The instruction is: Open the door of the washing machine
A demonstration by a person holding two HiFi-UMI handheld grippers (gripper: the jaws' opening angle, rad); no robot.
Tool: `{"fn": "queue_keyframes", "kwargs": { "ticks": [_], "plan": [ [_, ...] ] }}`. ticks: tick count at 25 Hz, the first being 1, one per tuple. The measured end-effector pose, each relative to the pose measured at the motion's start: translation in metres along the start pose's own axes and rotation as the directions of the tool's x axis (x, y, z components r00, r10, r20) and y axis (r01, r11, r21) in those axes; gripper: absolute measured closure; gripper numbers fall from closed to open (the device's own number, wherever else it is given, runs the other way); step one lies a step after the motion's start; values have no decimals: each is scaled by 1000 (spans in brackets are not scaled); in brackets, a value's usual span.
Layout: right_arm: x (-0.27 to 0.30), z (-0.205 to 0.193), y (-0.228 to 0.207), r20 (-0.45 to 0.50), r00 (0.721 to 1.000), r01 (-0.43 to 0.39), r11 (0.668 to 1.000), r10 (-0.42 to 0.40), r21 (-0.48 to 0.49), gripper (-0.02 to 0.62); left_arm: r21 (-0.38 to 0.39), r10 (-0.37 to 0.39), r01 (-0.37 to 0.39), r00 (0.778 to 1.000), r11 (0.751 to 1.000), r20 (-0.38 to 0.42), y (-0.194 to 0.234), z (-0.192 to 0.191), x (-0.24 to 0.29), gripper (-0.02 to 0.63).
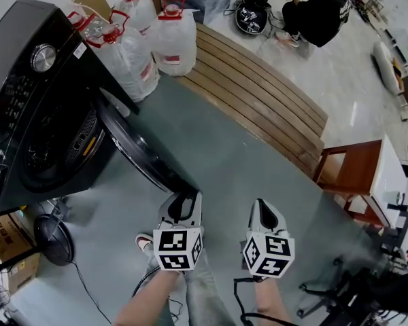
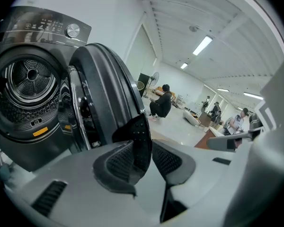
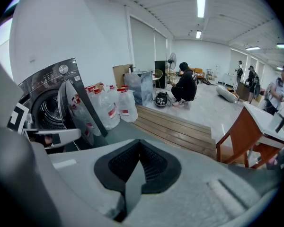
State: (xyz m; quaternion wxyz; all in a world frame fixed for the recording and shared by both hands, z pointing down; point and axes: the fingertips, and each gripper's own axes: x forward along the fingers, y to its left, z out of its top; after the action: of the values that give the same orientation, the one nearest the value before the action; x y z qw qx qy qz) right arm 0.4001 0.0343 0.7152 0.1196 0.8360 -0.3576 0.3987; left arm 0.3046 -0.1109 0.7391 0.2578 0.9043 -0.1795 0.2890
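The left claw [image 1: 183, 202] is clamped on the free edge of the door [image 1: 134, 147]. In the head view it sits at lower centre, its tip meeting the dark rim where the door ends. The right claw [image 1: 262, 210] hangs just beside it to the right, over bare grey floor and touching nothing. The washing machine [image 1: 27, 107] fills the left side of the frame. Its door is swung out from the front and runs diagonally down toward the middle.

In the left gripper view, a dark perforated lip of the door [image 2: 102, 91] is pinched between the pads of the left claw [image 2: 146, 148], which are closed partway onto it. The drum [image 2: 26, 86] lies fully exposed at upper left, with the door standing edge-on beside it.

In the right gripper view, the right claw [image 3: 139, 151] has its pads drawn together with nothing between them. The machine [image 3: 47, 96] is at middle left, and its door [image 3: 68, 105] stands clear of the opening.

The opening looks essentially done, since the mouth is uncovered. What likely remains is a little more swing, if wanted, and letting go of the rim.
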Motion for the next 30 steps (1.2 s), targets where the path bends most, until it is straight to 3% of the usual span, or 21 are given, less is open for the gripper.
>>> {"fn": "queue_keyframes", "kwargs": {
  "ticks": [10,18,21,24,30],
  "plan": [
    [-1,9,9,7,1000,-19,1000,19,-19,591,-26,-40,40,999,999,10,-3,4,-5,486],
    [-3,26,51,18,996,-87,993,89,-75,589,-56,-23,24,1000,998,14,9,4,-37,486],
    [-5,34,77,7,992,-121,987,123,-110,590,-73,24,-22,999,997,30,29,15,-59,488],
    [-1,51,112,5,984,-178,971,181,-160,591,-77,124,-118,989,990,83,67,41,-85,519],
    [-17,91,196,12,946,-309,913,324,-268,589,-64,294,-287,929,956,226,131,103,-172,545]
  ]
}}
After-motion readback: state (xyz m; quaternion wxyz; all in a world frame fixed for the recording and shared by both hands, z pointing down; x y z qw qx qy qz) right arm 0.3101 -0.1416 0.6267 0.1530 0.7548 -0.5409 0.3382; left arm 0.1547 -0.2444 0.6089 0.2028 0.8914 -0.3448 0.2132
